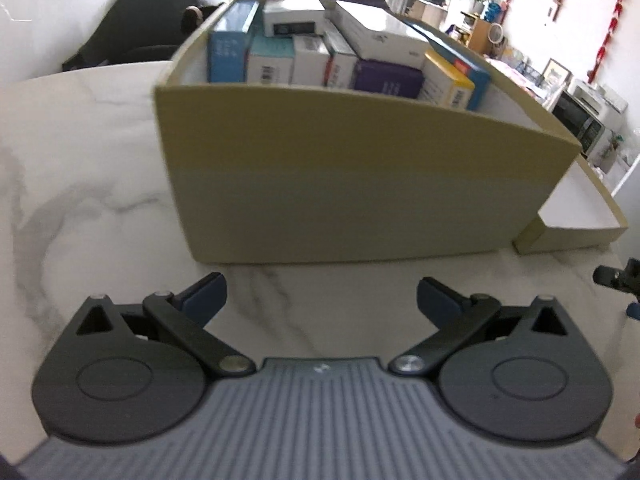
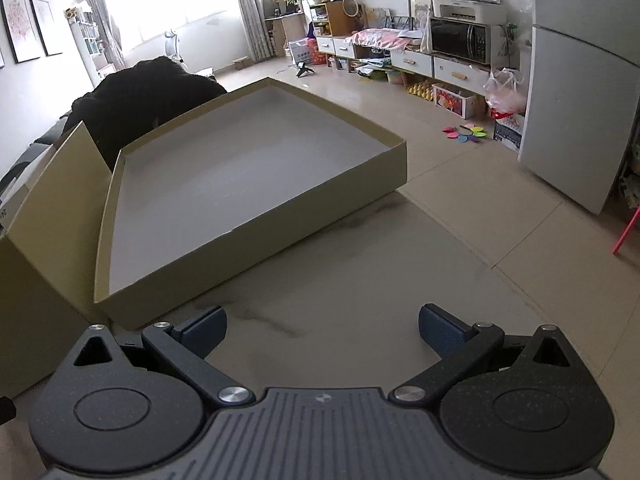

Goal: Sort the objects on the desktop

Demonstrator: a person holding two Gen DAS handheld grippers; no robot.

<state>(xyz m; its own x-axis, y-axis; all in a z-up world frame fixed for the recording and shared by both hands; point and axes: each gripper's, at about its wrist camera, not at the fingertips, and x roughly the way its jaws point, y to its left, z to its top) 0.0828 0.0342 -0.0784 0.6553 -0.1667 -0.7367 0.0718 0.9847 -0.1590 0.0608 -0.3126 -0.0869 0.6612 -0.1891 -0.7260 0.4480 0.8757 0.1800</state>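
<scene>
A tan cardboard box stands on the marble table, packed with several small product boxes in blue, white, purple and yellow. My left gripper hovers open just in front of the box's near wall, nothing between its fingers. To the right lies the box's shallow lid, white inside and holding nothing. In the right wrist view the same lid fills the middle, and my right gripper is open over the table in front of it. The tall box's wall rises at left.
The table's edge runs diagonally at right, with tiled floor beyond. A dark sofa and a dark heap sit behind the boxes. Part of the other gripper shows at the left wrist view's right edge.
</scene>
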